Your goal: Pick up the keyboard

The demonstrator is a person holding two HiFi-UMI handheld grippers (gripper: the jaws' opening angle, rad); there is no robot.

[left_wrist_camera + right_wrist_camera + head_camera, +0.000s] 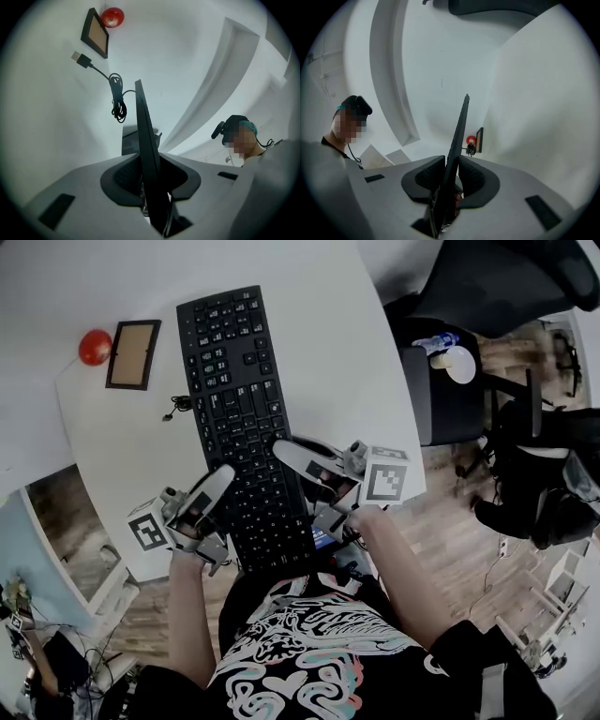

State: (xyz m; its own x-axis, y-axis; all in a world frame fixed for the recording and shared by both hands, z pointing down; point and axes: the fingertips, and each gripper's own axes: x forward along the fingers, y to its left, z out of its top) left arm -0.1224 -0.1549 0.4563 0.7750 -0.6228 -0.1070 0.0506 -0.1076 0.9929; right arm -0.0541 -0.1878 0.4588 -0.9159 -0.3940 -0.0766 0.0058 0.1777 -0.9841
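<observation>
Held the keyboard [246, 418] by its near end, one gripper on each long edge, likely to bring the long board up level rather than tipped. Closed the left gripper [221, 484] part way onto the left edge, pads pressed on the top and underside of the thin slab, seen edge-on in the left gripper view. Set the right gripper [298, 470] the same way on the opposite edge, jaws narrowed to the board's thickness, both pads against it. Held both grippers about level and turned on their sides, to suit a flat thing.

Lay lengthwise on the white bench [122, 437], far end away from the person, near end at or past the bench edge; could not tell whether raised yet. Left the coiled cable [117, 96] loose beside the board, apt to drag on lifting. Stood well apart at the far left: a small frame [132, 354] and a red ball [95, 347].
</observation>
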